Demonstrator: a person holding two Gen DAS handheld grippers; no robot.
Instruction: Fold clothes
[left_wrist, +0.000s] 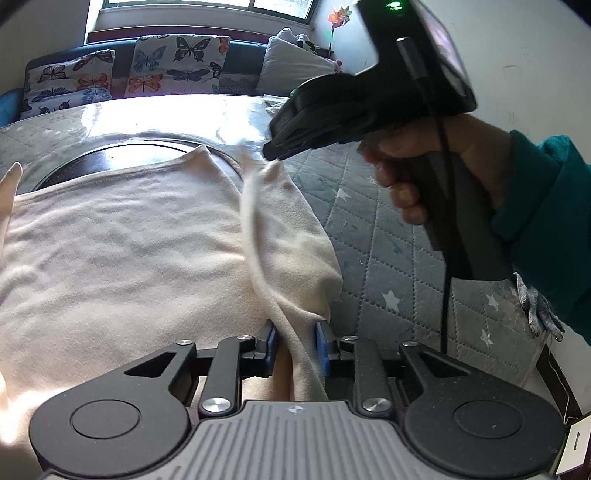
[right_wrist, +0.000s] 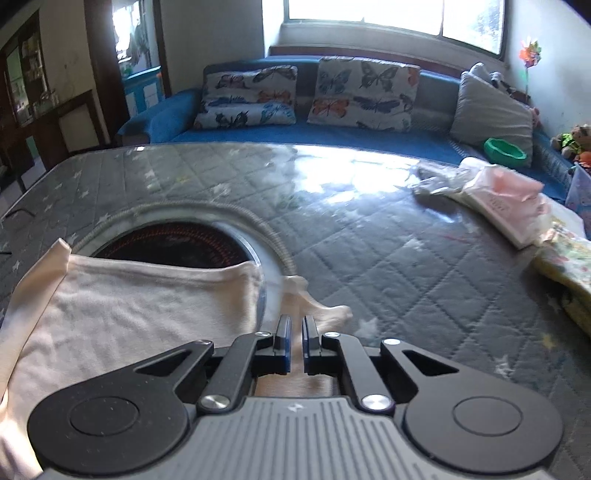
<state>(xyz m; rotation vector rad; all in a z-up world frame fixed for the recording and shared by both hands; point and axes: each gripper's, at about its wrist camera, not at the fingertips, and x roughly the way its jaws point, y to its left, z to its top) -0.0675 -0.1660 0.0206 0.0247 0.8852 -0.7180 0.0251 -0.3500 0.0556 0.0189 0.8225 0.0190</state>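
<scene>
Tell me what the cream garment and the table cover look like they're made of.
Cream garment: soft knit, probably cotton jersey; matte, faintly fuzzy, drapes in loose folds. Table cover: grey quilted fabric with diamond stitching and white stars; window glare suggests a glossy clear layer on top, plastic or glass, can't tell which.

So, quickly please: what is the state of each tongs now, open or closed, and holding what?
Left tongs: partly open, a fold of the cream garment between the fingers; grip cannot be told.
Right tongs: closed on the garment's edge.
</scene>
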